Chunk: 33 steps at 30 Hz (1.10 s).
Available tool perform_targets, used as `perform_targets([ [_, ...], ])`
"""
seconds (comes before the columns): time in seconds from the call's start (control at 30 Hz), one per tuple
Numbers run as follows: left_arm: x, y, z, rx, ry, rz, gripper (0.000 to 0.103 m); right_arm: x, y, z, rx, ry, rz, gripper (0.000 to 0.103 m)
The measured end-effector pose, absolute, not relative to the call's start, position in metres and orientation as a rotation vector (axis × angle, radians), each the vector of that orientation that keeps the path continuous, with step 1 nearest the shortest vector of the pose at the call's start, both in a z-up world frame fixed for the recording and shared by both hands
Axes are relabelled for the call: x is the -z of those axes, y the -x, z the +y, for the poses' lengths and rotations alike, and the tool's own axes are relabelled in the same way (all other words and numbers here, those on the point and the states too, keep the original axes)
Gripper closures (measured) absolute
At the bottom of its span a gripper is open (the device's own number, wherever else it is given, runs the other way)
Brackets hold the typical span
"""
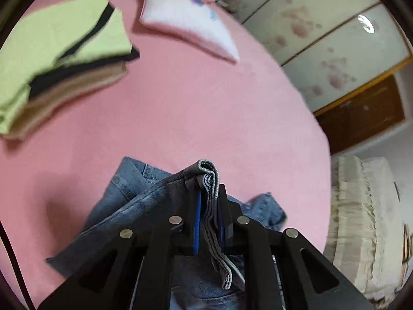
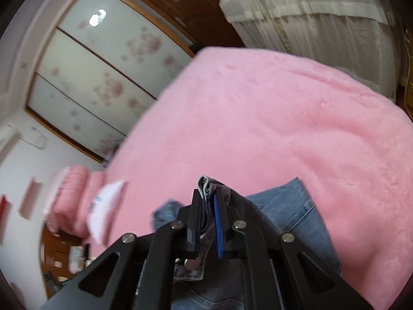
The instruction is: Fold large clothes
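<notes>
A pair of blue-grey jeans (image 1: 134,206) hangs from both grippers over the pink bed (image 1: 193,108). My left gripper (image 1: 207,193) is shut on a bunched fold of the jeans' waistband, which sticks out past the fingertips. My right gripper (image 2: 207,199) is shut on another part of the waistband, near the metal button (image 2: 192,263). In the right wrist view the jeans (image 2: 291,211) trail down to the right onto the pink blanket (image 2: 258,118).
A stack of folded clothes, light green on top (image 1: 59,44), lies at the bed's far left. A white pillow (image 1: 185,23) lies at the head. A flowered sliding wardrobe (image 1: 322,38) and a cream curtain (image 1: 361,219) stand beside the bed.
</notes>
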State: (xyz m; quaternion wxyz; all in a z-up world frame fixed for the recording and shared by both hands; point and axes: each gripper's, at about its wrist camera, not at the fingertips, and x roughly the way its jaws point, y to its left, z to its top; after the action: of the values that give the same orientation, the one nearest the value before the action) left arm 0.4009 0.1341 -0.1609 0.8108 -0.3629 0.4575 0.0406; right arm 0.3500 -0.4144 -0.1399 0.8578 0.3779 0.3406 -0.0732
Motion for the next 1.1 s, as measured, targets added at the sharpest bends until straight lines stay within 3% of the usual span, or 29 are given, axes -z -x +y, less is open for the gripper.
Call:
perform_targets([
  [0.27,0.198,-0.437,0.127,-0.24,0.645,1.052,0.077,0.193,-0.381,-0.406,0.31,-0.686,0.817,0.088],
  [0.3,0.195,-0.437,0.126,-0.246,0.602,1.047,0.062,0.192,-0.382,-0.407,0.329,-0.66,0.81,0.088],
  [0.33,0.191,-0.438,0.125,-0.242,0.566,1.049,0.041,0.19,-0.382,-0.407,0.347,-0.624,0.807,0.086],
  [0.37,0.188,-0.438,0.126,-0.241,0.545,1.05,0.034,0.188,-0.383,-0.408,0.351,-0.604,0.811,0.077],
  [0.5,0.186,-0.432,0.119,-0.223,0.436,1.093,0.032,0.191,-0.385,-0.41,0.283,-0.537,0.865,0.06],
  [0.57,0.193,-0.425,0.111,-0.206,0.36,1.136,0.028,0.2,-0.386,-0.409,0.228,-0.499,0.923,0.045],
  [0.63,0.202,-0.421,0.107,-0.219,0.279,1.162,0.026,0.213,-0.387,-0.407,0.187,-0.437,1.001,0.043],
  [0.8,0.233,-0.403,0.101,-0.222,0.117,1.25,0.026,0.247,-0.379,-0.394,0.097,-0.275,1.177,0.043],
  [0.83,0.239,-0.399,0.1,-0.222,0.093,1.267,0.026,0.247,-0.377,-0.388,0.081,-0.213,1.174,0.051],
  [0.87,0.244,-0.395,0.099,-0.227,0.064,1.289,0.026,0.247,-0.373,-0.381,0.088,-0.128,1.16,0.073],
  [0.93,0.249,-0.385,0.099,-0.265,0.012,1.294,0.026,0.254,-0.369,-0.377,0.15,-0.013,1.187,0.085],
  [1.1,0.227,-0.362,0.093,-0.294,-0.038,1.229,0.026,0.237,-0.357,-0.374,0.425,-0.02,1.182,0.084],
])
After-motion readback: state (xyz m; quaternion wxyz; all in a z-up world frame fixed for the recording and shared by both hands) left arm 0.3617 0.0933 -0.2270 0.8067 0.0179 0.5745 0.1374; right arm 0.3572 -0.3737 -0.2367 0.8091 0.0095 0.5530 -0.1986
